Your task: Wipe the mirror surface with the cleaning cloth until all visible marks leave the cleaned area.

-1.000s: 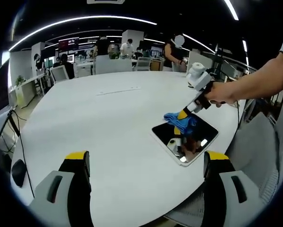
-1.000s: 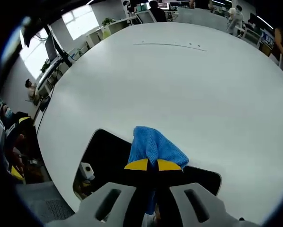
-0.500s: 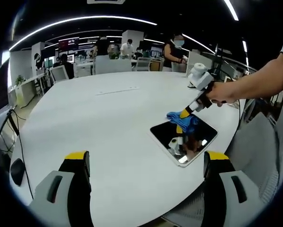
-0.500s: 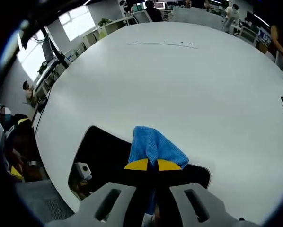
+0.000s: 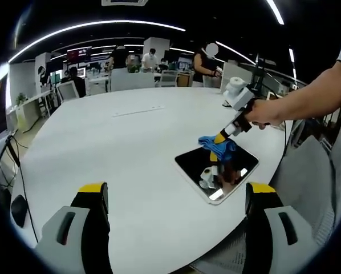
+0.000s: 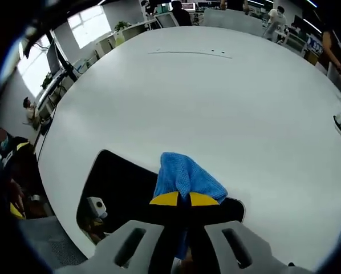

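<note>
Open-plan office, big round white bench. The mirror lay flat near the bench edge on the person's side, dark and reflective. The right gripper had its fingers pinching the blue cloth, bunched and pressed down onto the mirror, likely so the wad gives wiping pressure. In the left gripper view the cloth sat at the mirror's far edge under the right gripper. The left gripper hovered well apart, fingers spread and empty, probably kept back to leave the mirror in sight. Marks too small to judge.
</note>
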{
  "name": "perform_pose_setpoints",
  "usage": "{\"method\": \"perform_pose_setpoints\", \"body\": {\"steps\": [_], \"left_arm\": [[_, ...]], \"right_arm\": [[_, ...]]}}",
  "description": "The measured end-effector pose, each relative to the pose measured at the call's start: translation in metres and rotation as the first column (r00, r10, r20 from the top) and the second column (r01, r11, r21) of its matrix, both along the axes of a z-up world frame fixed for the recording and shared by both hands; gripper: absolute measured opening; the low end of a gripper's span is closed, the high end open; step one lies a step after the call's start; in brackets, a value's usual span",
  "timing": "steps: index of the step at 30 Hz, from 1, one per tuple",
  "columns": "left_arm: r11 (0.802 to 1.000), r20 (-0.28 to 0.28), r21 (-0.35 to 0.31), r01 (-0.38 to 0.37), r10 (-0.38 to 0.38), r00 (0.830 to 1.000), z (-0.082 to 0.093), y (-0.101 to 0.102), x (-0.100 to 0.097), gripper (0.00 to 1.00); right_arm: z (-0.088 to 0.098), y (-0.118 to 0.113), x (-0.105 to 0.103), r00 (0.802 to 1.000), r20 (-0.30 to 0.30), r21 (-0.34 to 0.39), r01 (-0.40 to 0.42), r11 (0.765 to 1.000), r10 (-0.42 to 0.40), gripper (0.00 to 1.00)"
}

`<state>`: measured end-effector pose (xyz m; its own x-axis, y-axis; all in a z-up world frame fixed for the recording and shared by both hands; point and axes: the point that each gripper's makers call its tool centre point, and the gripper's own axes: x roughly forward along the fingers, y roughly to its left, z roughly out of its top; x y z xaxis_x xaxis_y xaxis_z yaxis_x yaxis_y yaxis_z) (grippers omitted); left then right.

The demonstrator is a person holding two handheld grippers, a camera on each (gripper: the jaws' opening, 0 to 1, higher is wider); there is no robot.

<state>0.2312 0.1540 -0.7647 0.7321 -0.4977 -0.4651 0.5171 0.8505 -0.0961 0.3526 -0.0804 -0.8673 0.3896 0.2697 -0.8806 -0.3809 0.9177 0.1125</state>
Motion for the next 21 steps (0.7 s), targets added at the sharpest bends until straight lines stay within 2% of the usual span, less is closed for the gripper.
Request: {"method": "perform_pose_setpoints", "body": {"steps": [9, 21], "left_arm": [[1.0, 0.014, -0.006, -0.013, 0.014, 1.0, 0.006, 0.004, 0.003, 0.99], [1.0, 0.017, 0.009, 0.0, 0.0, 1.0, 0.006, 0.004, 0.003, 0.99]], "right_arm": [[0.0, 0.001, -0.005, 1.0, 0.011, 0.006, 0.012, 1.0, -0.012, 0.0], [0.0, 0.0, -0.023, 1.0, 0.01, 0.035, 0.024, 0.999, -0.025, 0.0]]}}
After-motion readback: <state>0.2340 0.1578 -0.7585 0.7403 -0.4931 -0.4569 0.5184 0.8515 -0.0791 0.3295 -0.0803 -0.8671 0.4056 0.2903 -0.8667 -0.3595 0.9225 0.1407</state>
